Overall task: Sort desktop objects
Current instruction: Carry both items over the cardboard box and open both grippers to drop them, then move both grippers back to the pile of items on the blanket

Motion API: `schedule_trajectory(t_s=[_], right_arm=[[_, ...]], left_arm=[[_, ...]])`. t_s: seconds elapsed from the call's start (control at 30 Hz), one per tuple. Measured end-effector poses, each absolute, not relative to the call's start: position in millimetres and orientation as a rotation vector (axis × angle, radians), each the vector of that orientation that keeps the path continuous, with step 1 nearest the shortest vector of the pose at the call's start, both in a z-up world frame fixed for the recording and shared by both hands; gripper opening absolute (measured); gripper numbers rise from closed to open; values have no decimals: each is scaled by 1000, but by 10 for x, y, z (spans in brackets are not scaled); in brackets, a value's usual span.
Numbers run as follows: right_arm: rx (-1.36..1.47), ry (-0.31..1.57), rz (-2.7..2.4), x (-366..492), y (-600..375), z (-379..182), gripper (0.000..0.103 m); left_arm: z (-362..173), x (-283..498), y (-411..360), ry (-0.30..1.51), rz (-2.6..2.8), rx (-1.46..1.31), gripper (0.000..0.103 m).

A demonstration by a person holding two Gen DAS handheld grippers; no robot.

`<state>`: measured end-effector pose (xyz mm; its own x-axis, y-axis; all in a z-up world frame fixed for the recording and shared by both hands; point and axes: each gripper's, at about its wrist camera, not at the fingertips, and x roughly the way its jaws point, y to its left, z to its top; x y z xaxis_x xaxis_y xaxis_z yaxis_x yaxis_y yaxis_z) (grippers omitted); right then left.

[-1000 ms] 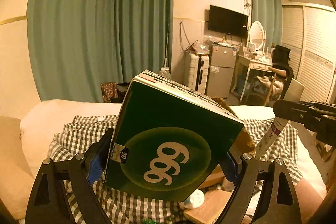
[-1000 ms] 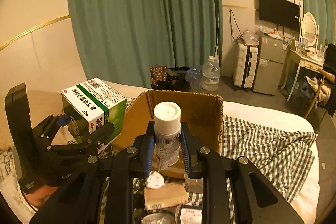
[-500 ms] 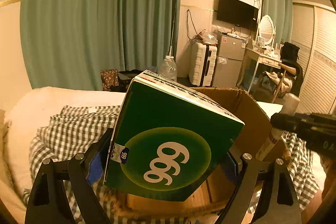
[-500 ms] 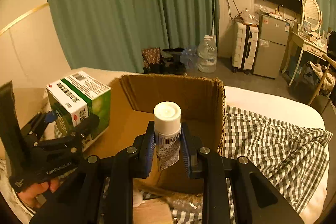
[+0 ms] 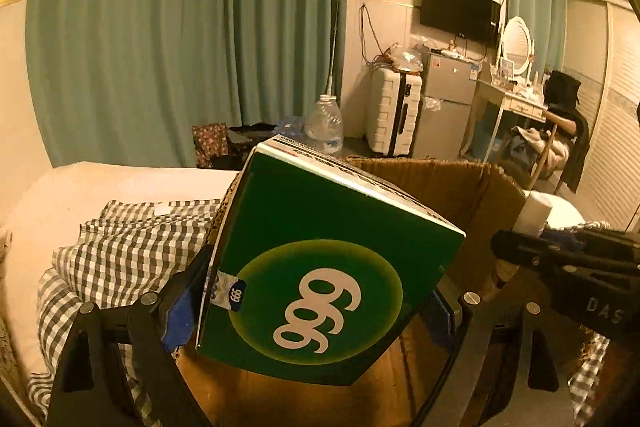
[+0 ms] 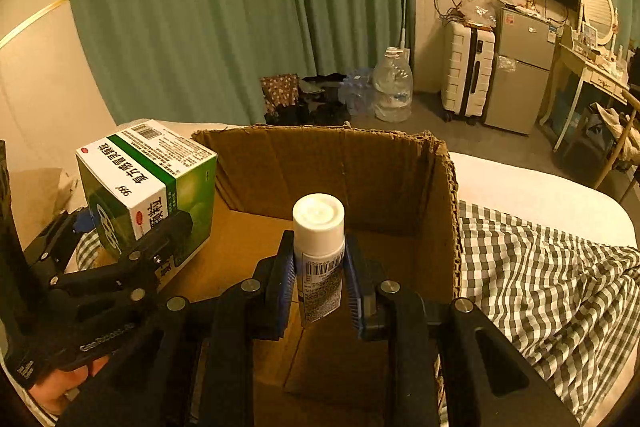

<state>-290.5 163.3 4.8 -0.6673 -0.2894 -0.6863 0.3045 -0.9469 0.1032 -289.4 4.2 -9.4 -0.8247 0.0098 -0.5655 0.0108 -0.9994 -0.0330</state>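
A green medicine box (image 5: 320, 267) marked 999 is clamped between the pads of my left gripper (image 5: 312, 307), tilted, over the left side of an open cardboard carton (image 5: 460, 187). In the right wrist view the same green box (image 6: 148, 183) and left gripper (image 6: 132, 267) hang at the carton's left wall. My right gripper (image 6: 320, 279) holds a white spray bottle (image 6: 319, 227) upright above the carton (image 6: 320, 163) floor. Its jaws are opening, with the bottle still between the pads. The left wrist view shows the right gripper (image 5: 560, 259) and the bottle's cap (image 5: 532, 215) at the right.
The carton sits on a bed with a grey checked cloth (image 6: 540, 267) to its right and also checked cloth (image 5: 120, 247) to its left. Behind it on the floor are a water jug (image 6: 392, 87), a white suitcase (image 6: 466, 71) and a small fridge (image 6: 520, 67).
Both grippers have moved forward and down with their loads, from short of the carton to over its open top. The small items seen below the right gripper are out of view.
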Motion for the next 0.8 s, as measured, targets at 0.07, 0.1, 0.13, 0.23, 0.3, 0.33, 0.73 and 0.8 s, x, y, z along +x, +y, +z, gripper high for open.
schedule_trajectory(t_s=[0.07, 0.1, 0.13, 0.23, 0.3, 0.33, 0.73, 0.8], right_arm=[[1053, 42, -2632, -2821, 1652, 116, 55], [1039, 42, -2646, -2784, 1663, 154, 64], [1017, 43, -2664, -2711, 1682, 227, 64], [980, 48, -2698, -2510, 1736, 455, 64], [953, 40, -2709, -2377, 1770, 611, 64], [935, 33, -2720, -2258, 1805, 723, 64], [810, 49, -2780, -1240, 2108, 1544, 66], [805, 50, -2783, -1091, 2143, 1550, 66]], left_arm=[[-71, -2836, 49, 46, -3002, 931, 93], [-36, -2771, 46, 39, -2998, 927, 95], [-6, -2712, 39, 38, -2994, 920, 100], [162, -2504, 10, 51, -2999, 887, 101], [328, -2360, -11, 65, -3003, 859, 103], [411, -2292, -23, 69, -3005, 845, 103], [1256, -1248, 21, -29, -3071, 704, 103], [1295, -1046, 60, -53, -3073, 699, 103]])
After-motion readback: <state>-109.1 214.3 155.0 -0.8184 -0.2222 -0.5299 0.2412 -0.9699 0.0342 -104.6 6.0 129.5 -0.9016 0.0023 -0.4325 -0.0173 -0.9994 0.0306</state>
